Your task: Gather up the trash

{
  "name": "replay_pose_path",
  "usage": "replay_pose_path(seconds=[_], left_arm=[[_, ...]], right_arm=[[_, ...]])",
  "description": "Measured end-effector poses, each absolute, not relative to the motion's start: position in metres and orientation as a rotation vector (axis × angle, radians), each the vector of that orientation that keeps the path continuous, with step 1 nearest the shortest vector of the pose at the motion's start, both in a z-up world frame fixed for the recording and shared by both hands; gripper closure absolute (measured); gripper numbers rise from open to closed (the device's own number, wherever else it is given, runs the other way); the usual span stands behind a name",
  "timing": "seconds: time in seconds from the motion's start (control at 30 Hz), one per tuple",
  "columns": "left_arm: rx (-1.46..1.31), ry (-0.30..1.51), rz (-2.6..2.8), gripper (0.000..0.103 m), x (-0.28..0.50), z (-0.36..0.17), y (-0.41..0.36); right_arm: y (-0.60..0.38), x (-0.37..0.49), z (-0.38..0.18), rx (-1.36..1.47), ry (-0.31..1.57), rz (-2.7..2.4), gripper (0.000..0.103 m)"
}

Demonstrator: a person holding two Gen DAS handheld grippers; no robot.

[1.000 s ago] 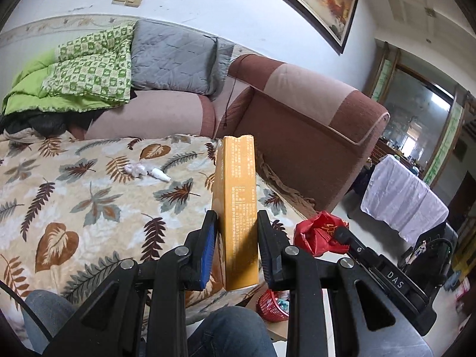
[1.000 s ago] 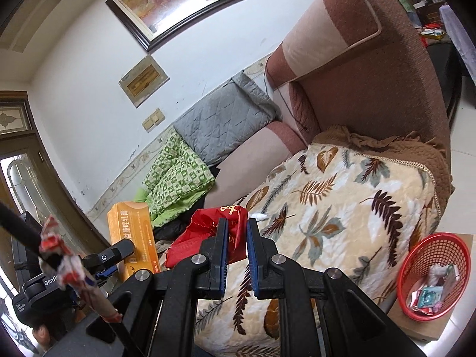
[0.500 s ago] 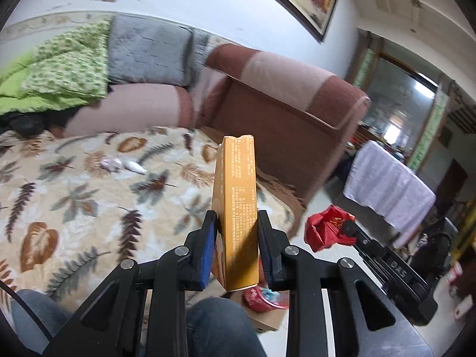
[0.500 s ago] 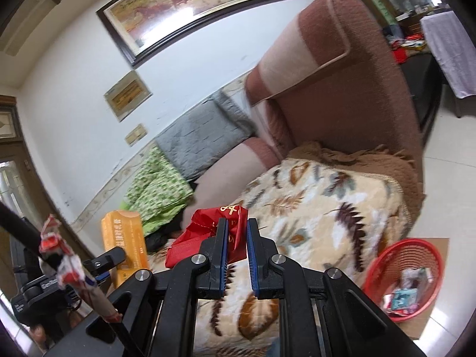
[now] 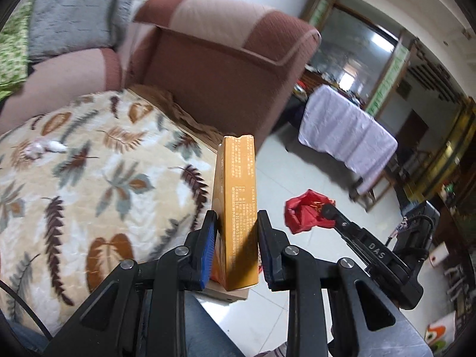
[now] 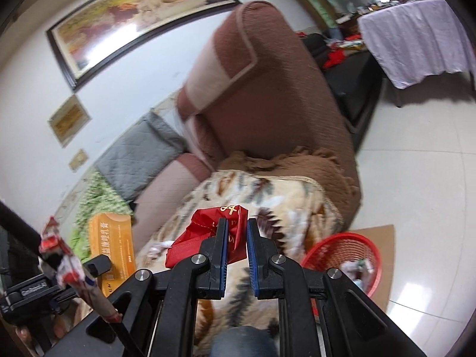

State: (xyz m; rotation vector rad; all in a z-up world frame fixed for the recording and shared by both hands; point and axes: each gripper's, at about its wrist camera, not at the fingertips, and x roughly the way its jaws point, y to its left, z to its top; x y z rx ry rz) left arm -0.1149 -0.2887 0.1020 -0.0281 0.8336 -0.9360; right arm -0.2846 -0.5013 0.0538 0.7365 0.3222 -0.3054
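Observation:
My left gripper (image 5: 235, 223) is shut on a tall orange carton (image 5: 238, 202), held upright over the sofa's front edge; the same orange carton (image 6: 111, 244) shows at the left of the right wrist view. My right gripper (image 6: 235, 226) is shut on a crumpled red wrapper (image 6: 205, 235), and that red wrapper (image 5: 306, 211) appears to the right of the carton in the left wrist view. A red mesh basket (image 6: 342, 255) with scraps in it sits on cardboard on the floor, low and right of my right gripper. A small white scrap (image 5: 44, 148) lies on the leaf-print blanket (image 5: 89, 184).
A brown sofa armrest (image 5: 226, 68) rises behind the blanket. A cloth-covered table (image 5: 345, 131) stands on the pale tiled floor (image 5: 297, 178) to the right. The person's jeans-clad knee (image 6: 241, 342) is below the grippers. Grey and green cushions (image 6: 139, 160) lie at the sofa's back.
Both grippers have swung to the right, away from the sofa and towards the floor. The red basket sits closer below my right gripper. Both holds are unchanged.

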Motion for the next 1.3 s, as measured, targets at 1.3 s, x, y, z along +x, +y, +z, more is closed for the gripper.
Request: replay_pose_path(seconds=[1.3], left_arm=[[0.136,1.162,-1.040,0.076,-0.067,-0.050,-0.447]], right_arm=[[-0.582,-0.263,-0.067,0.946,0.496,-0.525,0.088]])
